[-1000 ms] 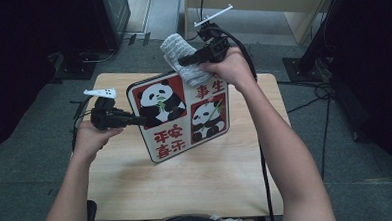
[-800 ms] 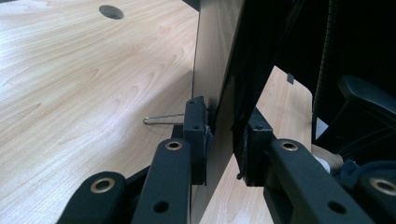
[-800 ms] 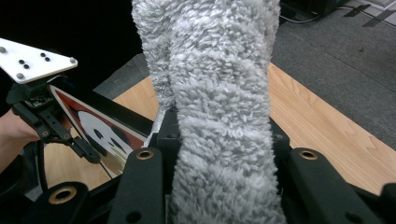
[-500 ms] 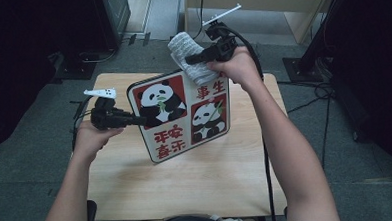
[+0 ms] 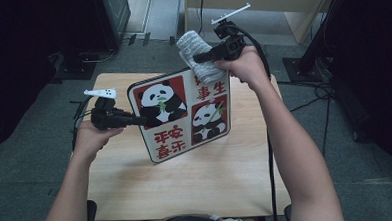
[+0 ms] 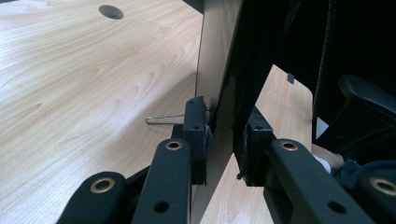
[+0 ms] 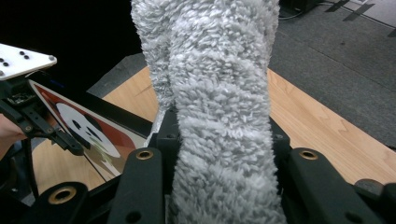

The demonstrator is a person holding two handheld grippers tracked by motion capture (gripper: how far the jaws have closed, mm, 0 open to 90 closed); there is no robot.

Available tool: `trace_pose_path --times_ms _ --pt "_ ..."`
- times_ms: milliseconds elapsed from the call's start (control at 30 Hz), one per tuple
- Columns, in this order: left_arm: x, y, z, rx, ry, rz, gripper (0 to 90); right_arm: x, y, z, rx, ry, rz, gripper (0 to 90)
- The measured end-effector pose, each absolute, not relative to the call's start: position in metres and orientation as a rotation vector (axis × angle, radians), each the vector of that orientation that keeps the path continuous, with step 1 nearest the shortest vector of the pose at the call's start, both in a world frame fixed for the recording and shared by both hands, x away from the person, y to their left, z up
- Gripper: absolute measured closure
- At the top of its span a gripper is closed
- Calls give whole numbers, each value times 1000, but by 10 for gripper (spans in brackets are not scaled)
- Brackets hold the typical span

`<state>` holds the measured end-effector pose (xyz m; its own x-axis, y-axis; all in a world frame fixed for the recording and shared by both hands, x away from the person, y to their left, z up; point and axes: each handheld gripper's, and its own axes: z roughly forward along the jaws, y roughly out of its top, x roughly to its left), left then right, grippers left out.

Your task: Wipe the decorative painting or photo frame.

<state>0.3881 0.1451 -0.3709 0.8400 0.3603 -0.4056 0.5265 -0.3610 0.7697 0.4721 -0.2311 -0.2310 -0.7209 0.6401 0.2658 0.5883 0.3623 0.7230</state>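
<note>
Right tool [image 5: 197,56]: clamped across the fluffy grey cloth [image 5: 198,60]; in the right gripper view the pile bulges between both pads [image 7: 219,140].
Left tool [image 5: 143,121]: clamped on the 9 o'clock edge of the panda sign [image 5: 184,116]; in the left gripper view the board's thin edge [image 6: 219,70] stands between the two pads, one pad [image 6: 196,135] flat against its face.
Sign, position: held tilted above the wooden counter [image 5: 202,185], printed face up toward the high view, lower corner near the counter but contact not clear.
Cloth, position: at the sign's 1 o'clock corner, lying over the top edge and touching the red characters there.
Step in hand (judgement): wiping the printed face with the cloth.
Stroke: best run from 1 o'clock toward 7 o'clock in long overlapping passes, cloth kept flat to the face rather than bunched on the rim.
Pressure: light and even; a hard push likely to pivot the board about the left grip.
Support: left grip best kept steady and square on the edge, tilt unchanged, so the face meets the cloth fully.
Risk: cloth slipping out of the pads if dragged over the corner; board twisting in the pinch.
</note>
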Motion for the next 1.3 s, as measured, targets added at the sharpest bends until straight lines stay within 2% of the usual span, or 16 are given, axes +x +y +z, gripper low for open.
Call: trace_pose_path --times_ms 1300 --pt "388 144 -371 1991 666 -198 770 477 -284 -227 1302 2449 1233 630"
